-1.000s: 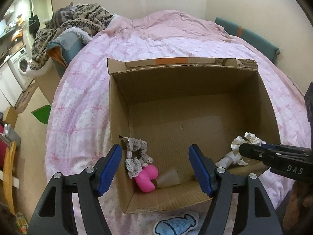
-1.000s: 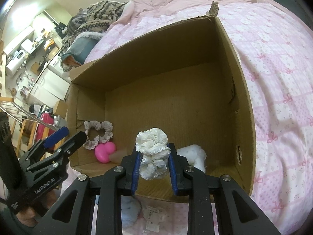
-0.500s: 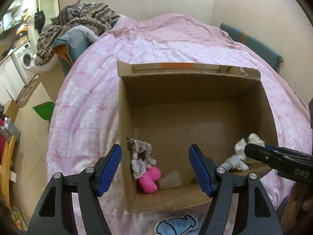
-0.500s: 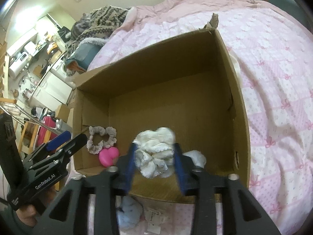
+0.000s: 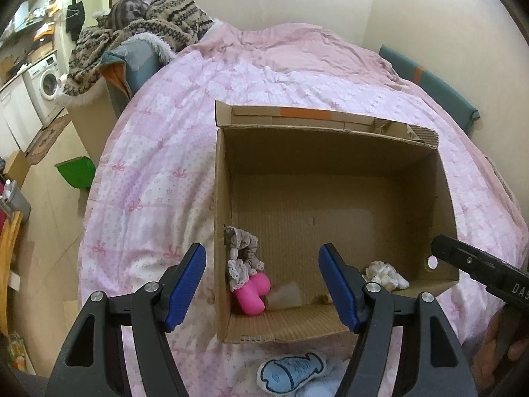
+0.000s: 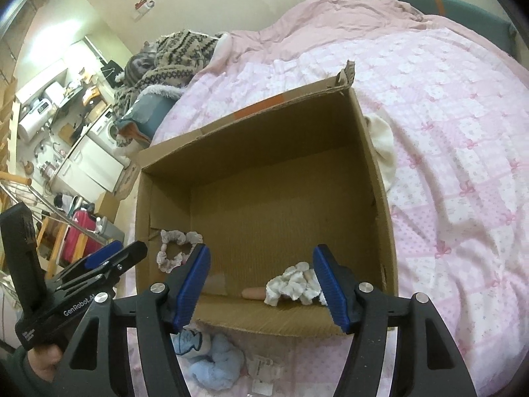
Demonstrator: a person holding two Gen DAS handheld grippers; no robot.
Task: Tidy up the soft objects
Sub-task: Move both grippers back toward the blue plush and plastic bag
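Observation:
An open cardboard box (image 5: pixel 330 145) (image 6: pixel 370 152) stands on the pink bed. On its floor lie a grey lace scrunchie (image 5: pixel 241 258) (image 6: pixel 175 248), a pink plush heart (image 5: pixel 253 292), and a white scrunchie (image 5: pixel 385 274) (image 6: pixel 291 283) near the front right corner. My left gripper (image 5: pixel 263 284) is open and empty above the box's front left wall. My right gripper (image 6: pixel 261 284) is open and empty just above the box's front edge, over the white scrunchie. A blue fish plush (image 5: pixel 291 370) (image 6: pixel 211 360) lies on the bed in front of the box.
The pink quilt (image 5: pixel 158 152) covers the bed all around the box. A patterned blanket with a cat (image 5: pixel 139 23) sits at the far left. A white cloth (image 6: pixel 383 145) lies right of the box. Small paper tags (image 6: pixel 264 370) lie beside the blue plush.
My right gripper opened and let go of the white scrunchie, which dropped onto the box floor. Both grippers drew back a little from the box.

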